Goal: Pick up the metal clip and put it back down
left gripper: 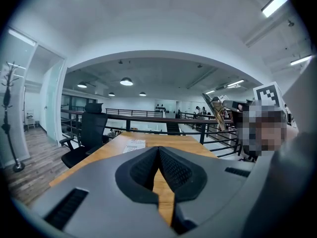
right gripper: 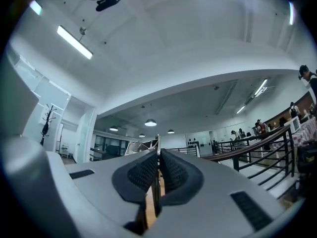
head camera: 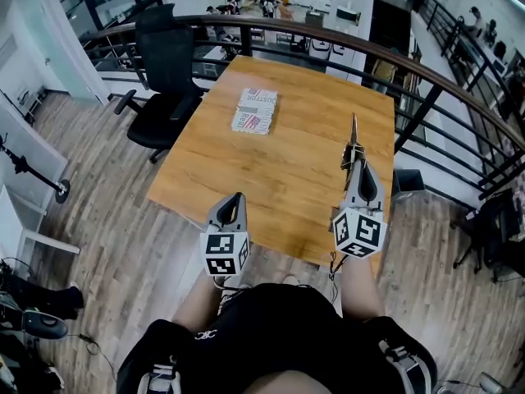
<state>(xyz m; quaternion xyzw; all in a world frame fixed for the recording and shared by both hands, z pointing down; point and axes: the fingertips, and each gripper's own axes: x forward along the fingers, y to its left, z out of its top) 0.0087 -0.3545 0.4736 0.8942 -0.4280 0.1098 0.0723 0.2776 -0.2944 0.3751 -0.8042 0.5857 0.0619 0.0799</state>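
The metal clip (head camera: 353,140) is off the wooden table (head camera: 279,171), sticking up from my right gripper (head camera: 357,164), which is shut on its lower end over the table's right side. In the right gripper view the clip (right gripper: 156,195) shows as a thin metal strip pinched between the black pads (right gripper: 173,170), and the camera tilts up toward the ceiling. The left gripper view catches the clip (left gripper: 214,109) held high at the right. My left gripper (head camera: 237,197) hovers at the table's near edge, shut, with nothing between its fingertips (left gripper: 158,149).
A printed booklet (head camera: 255,110) lies on the far half of the table. A black office chair (head camera: 168,64) stands at the table's far left corner. A dark railing (head camera: 426,89) runs behind and along the right side. The person's lap is just below the table's front edge.
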